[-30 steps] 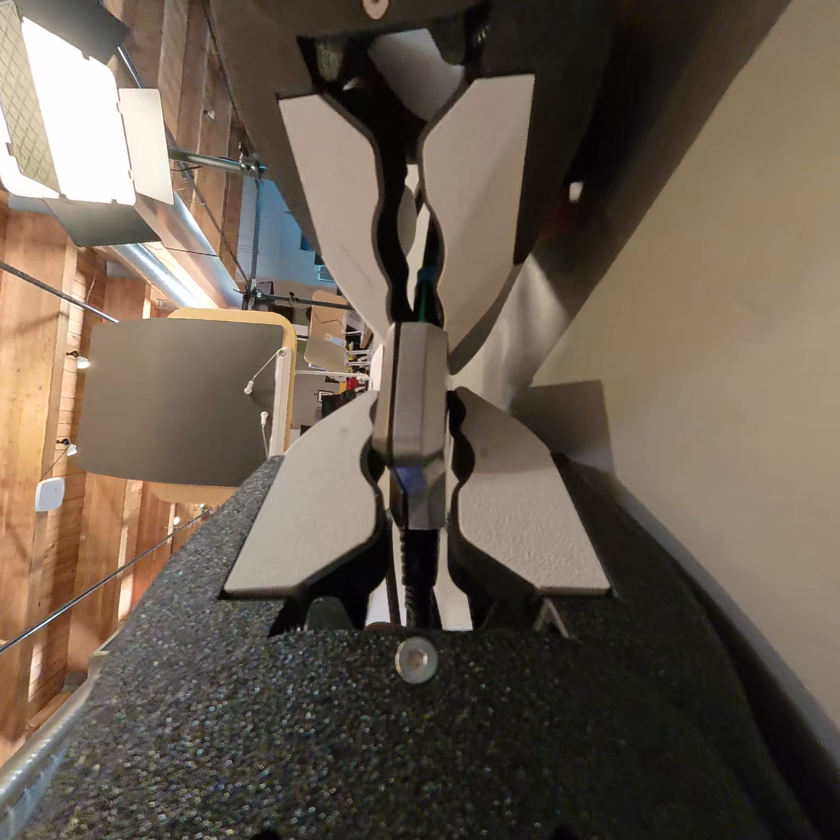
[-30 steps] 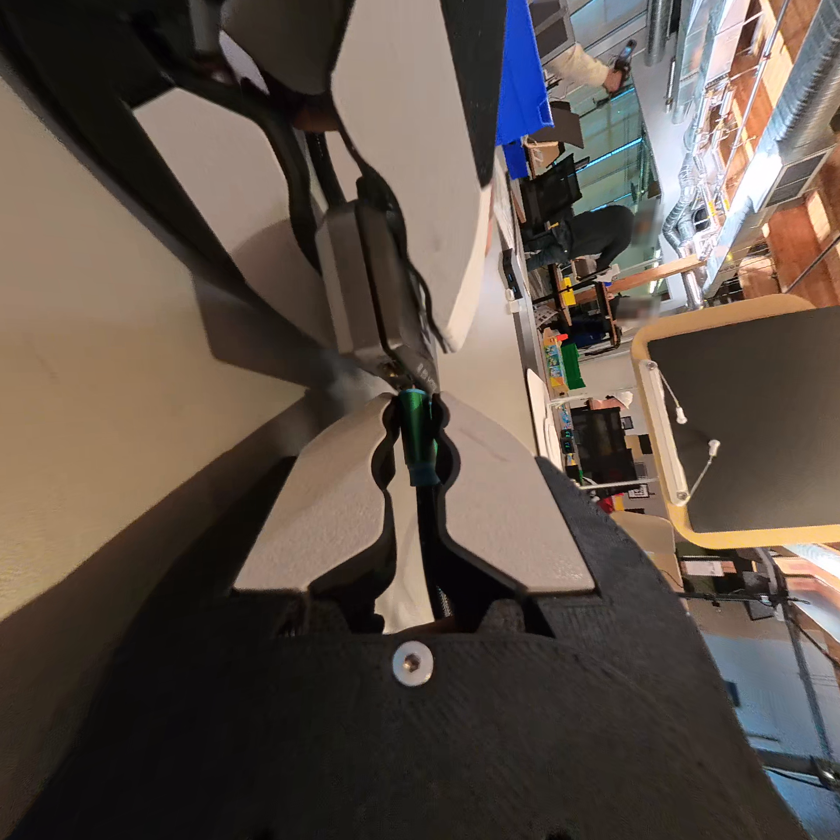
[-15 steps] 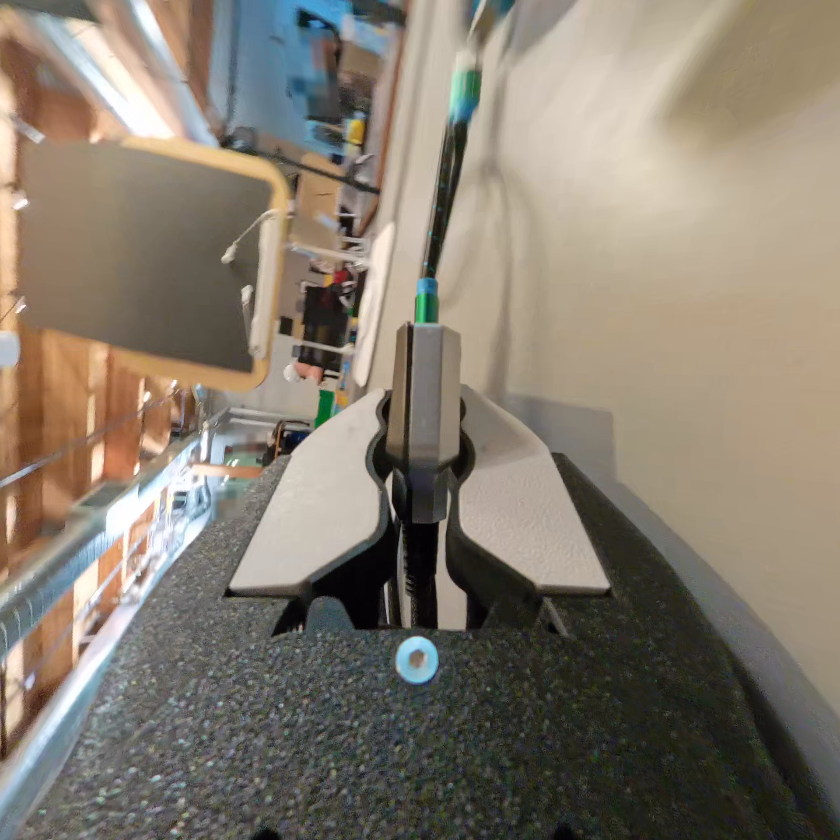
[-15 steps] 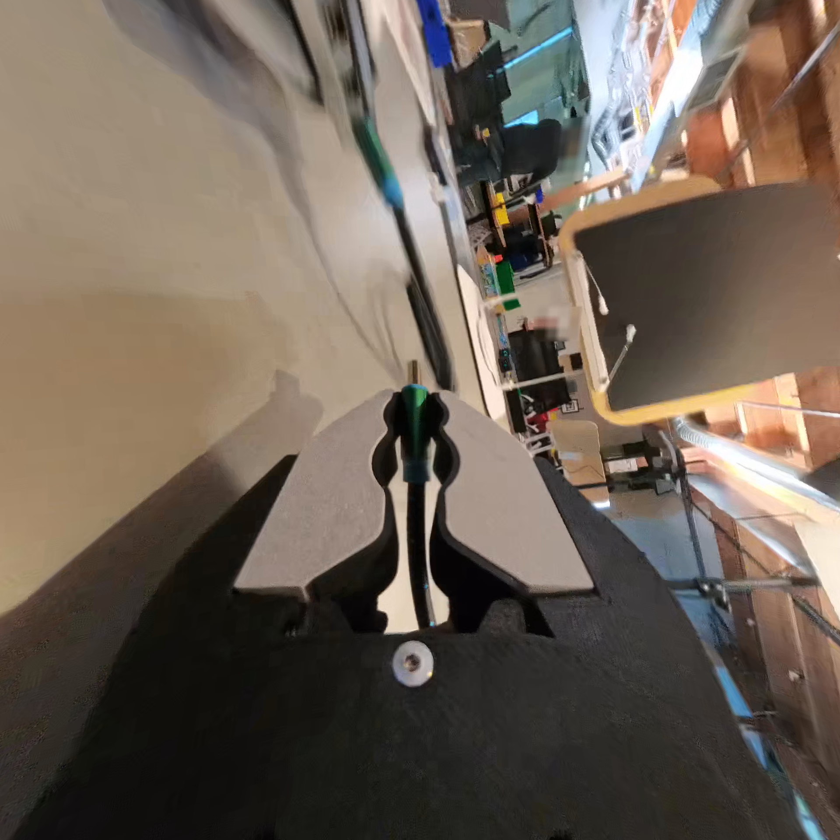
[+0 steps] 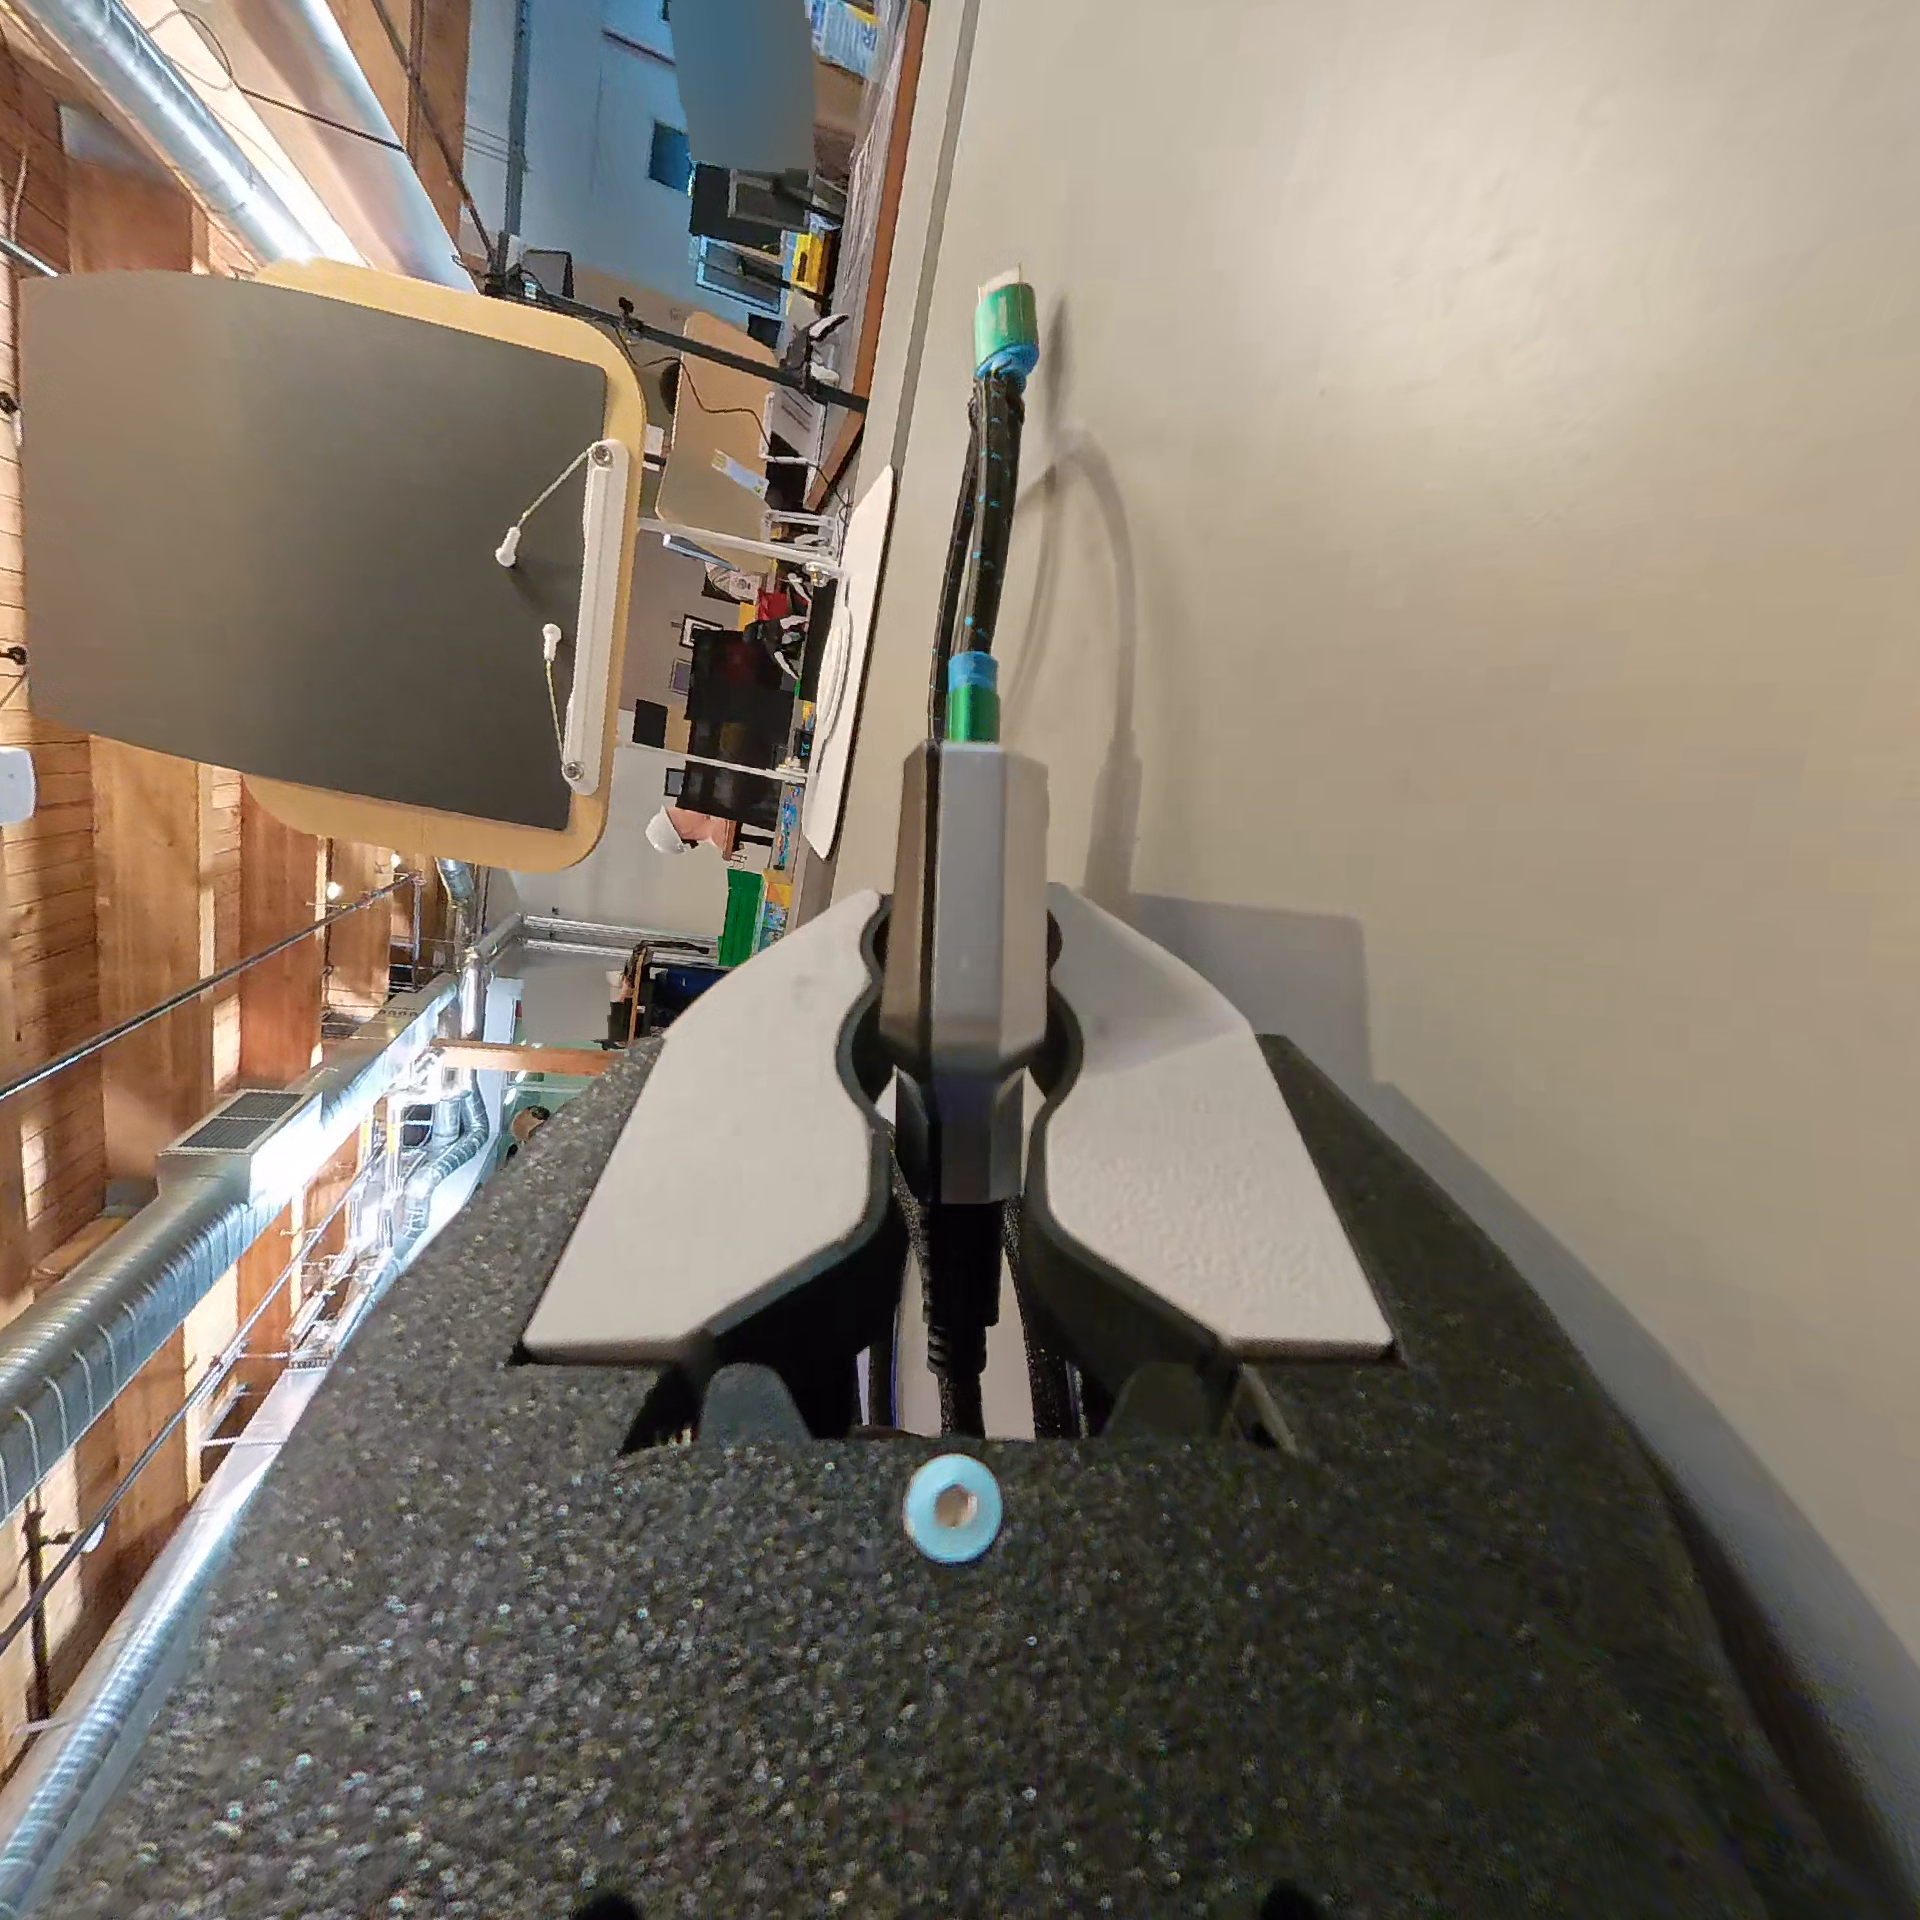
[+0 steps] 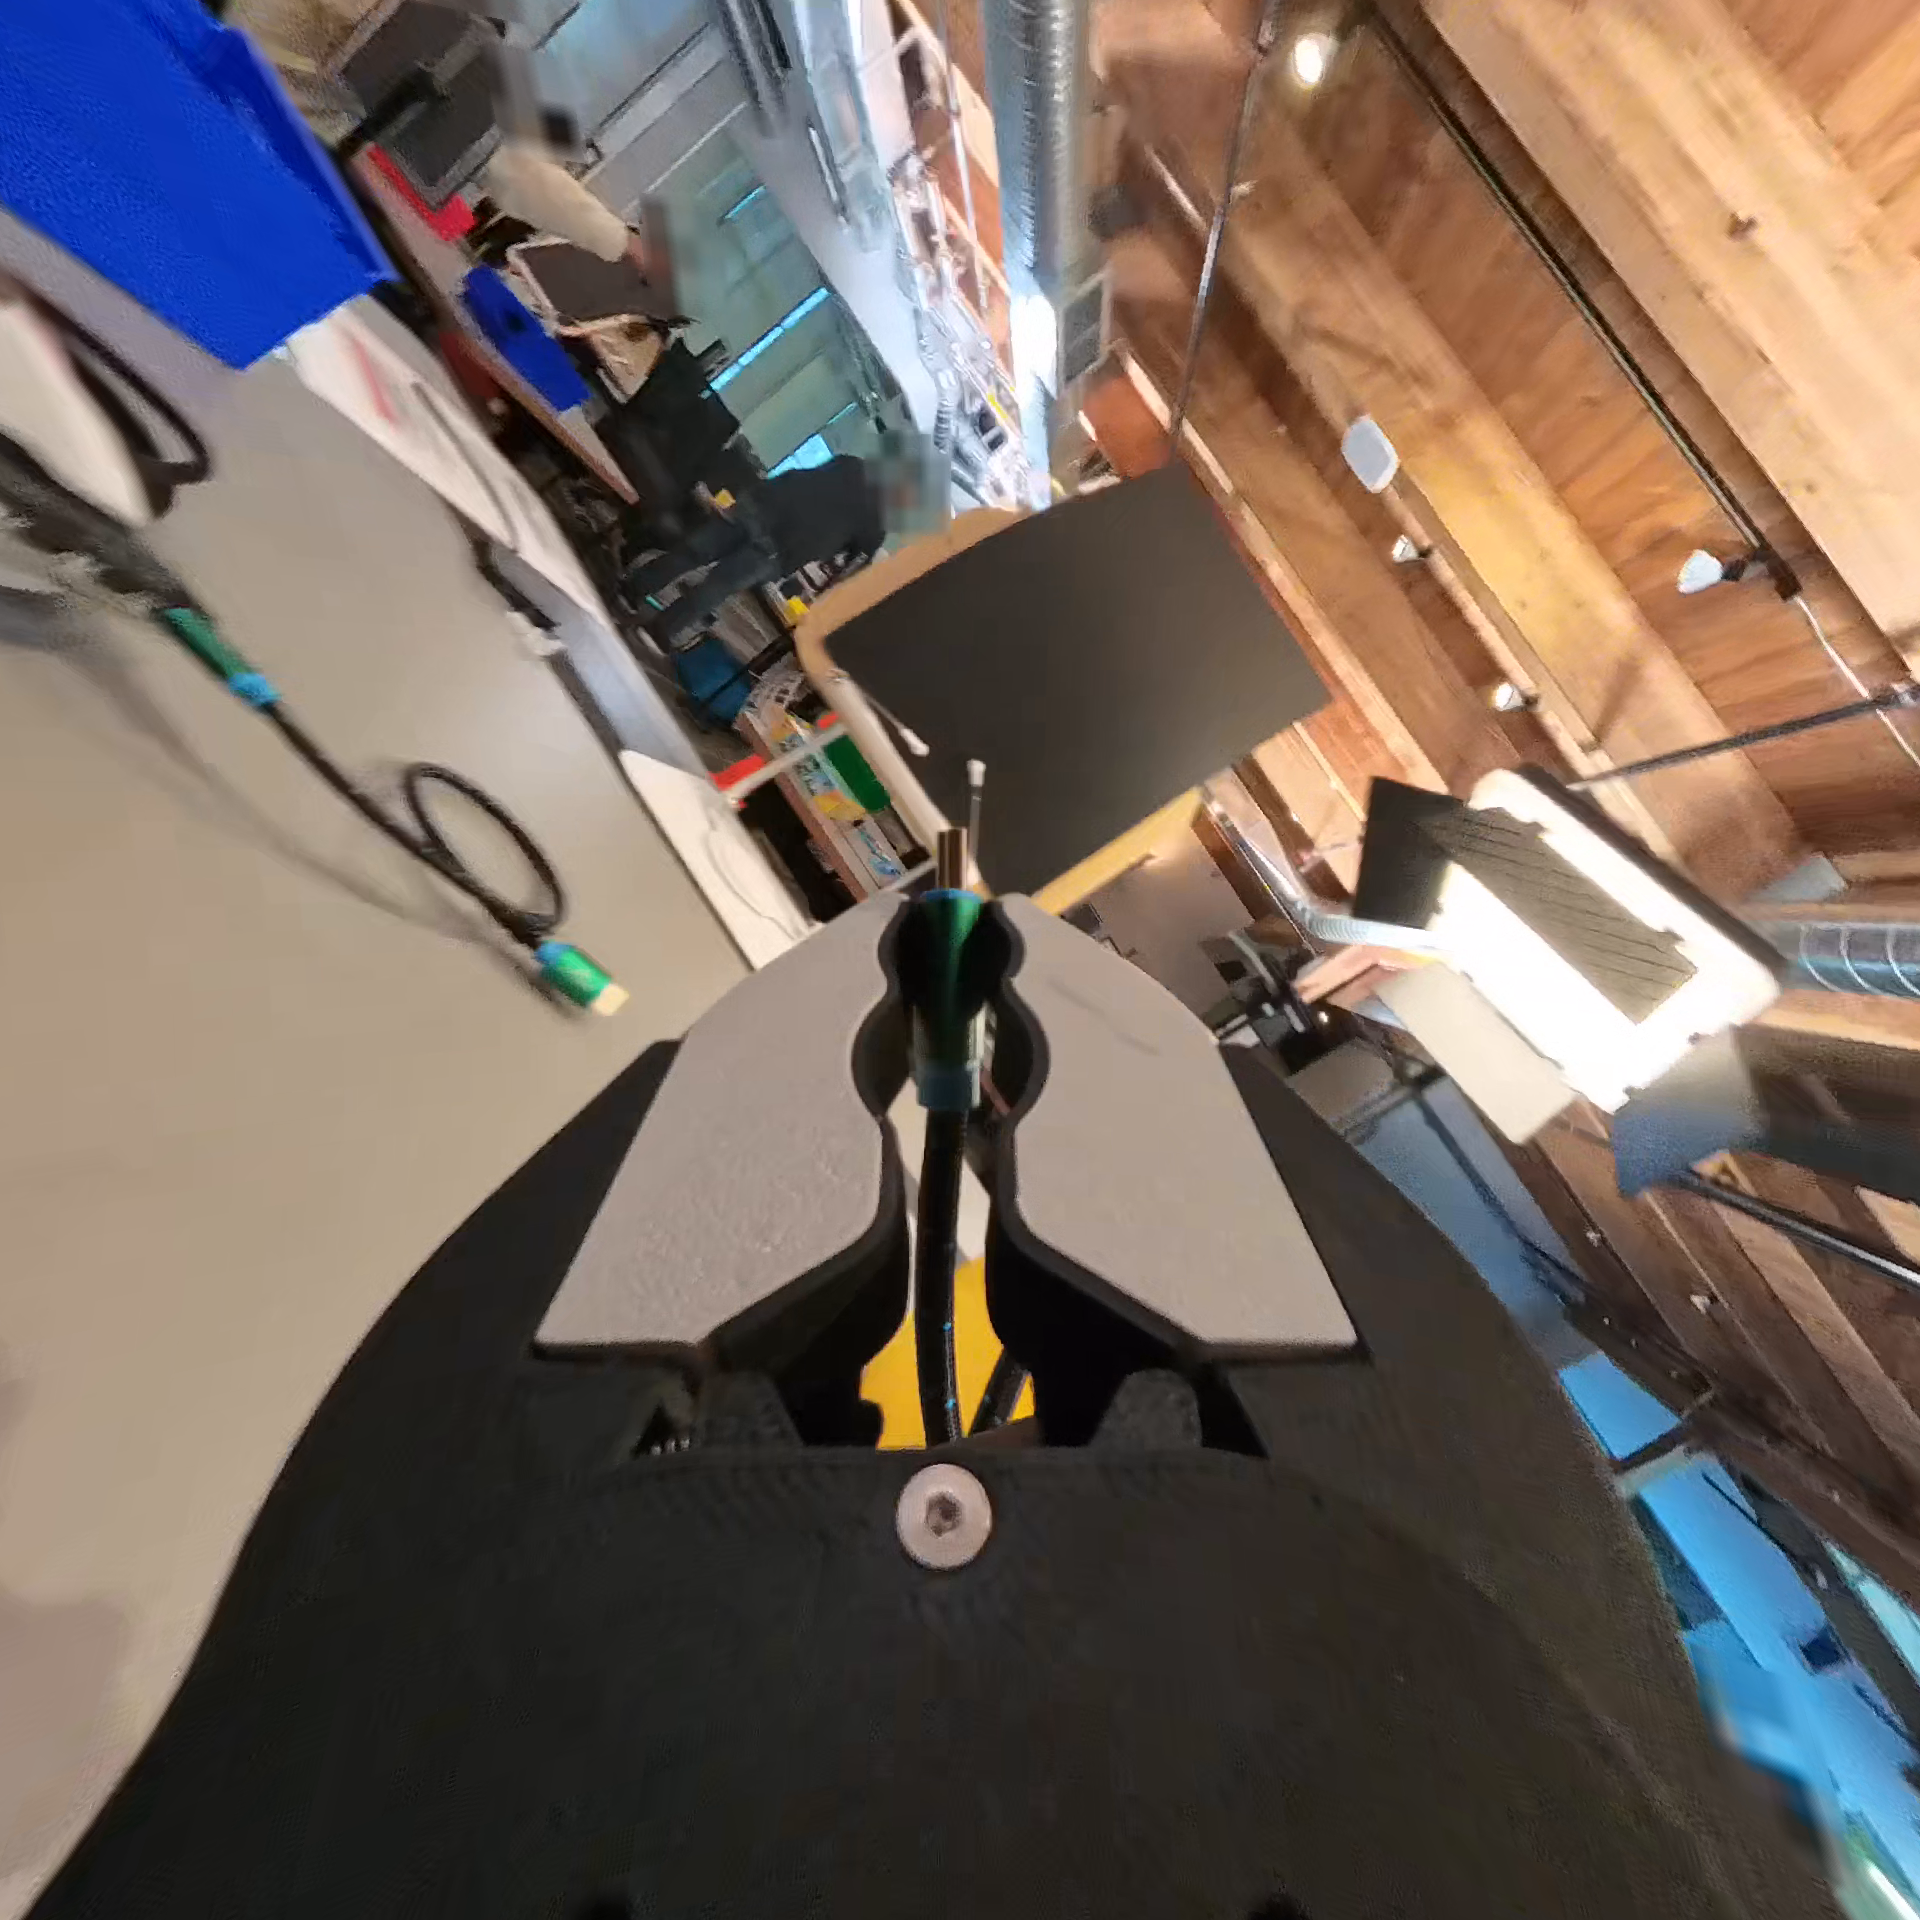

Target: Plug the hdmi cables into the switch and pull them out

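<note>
A: Start on the left. What does your left gripper (image 5: 961,1023) have?

B: You have the switch (image 5: 964,935) there, a slim grey metal block with bevelled corners, standing on edge in the scalloped notch between the two flat, matt grey fingers (image 5: 748,1132). They are nearly closed and press on both of its faces. The housing behind them is rough, speckled black.

A: And the switch's far end?

B: A green metallic plug (image 5: 972,704) with a blue collar sits in it. Its black braided cable (image 5: 982,520), flecked with blue, runs forward along the smooth beige table (image 5: 1507,520) to a second green plug (image 5: 1002,324) whose bare metal tip points away from you. A ribbed black lead leaves the switch's near end and runs back between the fingers.

A: Now the right.

B: Your right gripper (image 6: 948,997) pinches another green plug (image 6: 943,987) in the same notch, its fingers (image 6: 1143,1153) almost together on either side. The silver tip sticks out past the fingertips into open air, touching nothing. Its braided cable (image 6: 935,1247) hangs back through the gap.

A: Anything else in that view?

B: To the left, the first cable lies looped on the table (image 6: 312,1039), with its loose green plug resting flat; that part is blurred. Past the table edge stands a dark board (image 6: 1070,665) with a rounded pale wood frame.
</note>
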`<state>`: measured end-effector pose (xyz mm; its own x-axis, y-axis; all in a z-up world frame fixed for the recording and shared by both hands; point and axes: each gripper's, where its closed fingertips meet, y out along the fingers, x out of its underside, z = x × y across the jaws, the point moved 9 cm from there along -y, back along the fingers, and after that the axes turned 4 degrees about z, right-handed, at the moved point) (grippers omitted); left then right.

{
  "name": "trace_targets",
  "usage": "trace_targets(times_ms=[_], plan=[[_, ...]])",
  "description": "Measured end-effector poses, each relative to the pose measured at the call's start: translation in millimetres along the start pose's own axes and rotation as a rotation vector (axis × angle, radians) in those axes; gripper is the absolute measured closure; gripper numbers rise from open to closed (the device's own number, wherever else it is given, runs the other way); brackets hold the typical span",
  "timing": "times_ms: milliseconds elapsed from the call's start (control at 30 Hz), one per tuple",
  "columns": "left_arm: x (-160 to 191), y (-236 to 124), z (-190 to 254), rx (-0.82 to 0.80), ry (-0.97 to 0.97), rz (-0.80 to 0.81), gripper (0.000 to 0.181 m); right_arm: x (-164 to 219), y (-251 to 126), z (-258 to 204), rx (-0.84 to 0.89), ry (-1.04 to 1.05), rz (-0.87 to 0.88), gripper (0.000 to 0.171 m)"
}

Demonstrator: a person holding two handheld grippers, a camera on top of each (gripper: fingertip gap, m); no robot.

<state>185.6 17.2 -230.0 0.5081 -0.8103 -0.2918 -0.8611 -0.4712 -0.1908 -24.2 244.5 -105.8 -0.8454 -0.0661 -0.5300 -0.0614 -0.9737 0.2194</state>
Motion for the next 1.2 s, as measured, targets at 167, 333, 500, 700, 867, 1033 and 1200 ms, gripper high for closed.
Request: trace_targets(times_ms=[167, 333, 500, 700, 867, 1033, 1200], plan=[[-0.3, -0.5, 0.5, 0.004, 0.000, -0.001, 0.159, 40.6, -11.2, 83.6, -0.107, 0.177, -0.278, 0.159], [-0.5, -0.6, 0.7, 0.007, 0.000, -0.001, 0.159, 137.0, -11.2, 104.6, -0.298, 0.471, -0.582, 0.159], [-0.3, -0.1, 0.9, 0.009, -0.003, -0.001, 0.159, 176.5, -8.4, 91.2, -0.345, 0.550, -0.753, 0.137], [-1.1, 0.7, 1.1, 0.007, 0.004, 0.003, 0.159, 148.7, -11.7, 104.0, -0.236, 0.453, -0.656, 0.129], [-6.4, -2.2, 1.4, -0.005, 0.023, 0.036, 0.158, 100.1, -7.1, 74.8, -0.261, 0.220, -0.513, 0.130], [-20.8, -7.5, 5.6, -0.016, 0.072, 0.112, 0.158, 50.1, 22.8, -23.5, -0.430, 0.086, -0.296, 0.131], [-27.6, -10.9, 7.9, -0.018, 0.097, 0.157, 0.159, 12.6, 58.5, -117.1, -0.518, -0.087, -0.202, 0.131]])
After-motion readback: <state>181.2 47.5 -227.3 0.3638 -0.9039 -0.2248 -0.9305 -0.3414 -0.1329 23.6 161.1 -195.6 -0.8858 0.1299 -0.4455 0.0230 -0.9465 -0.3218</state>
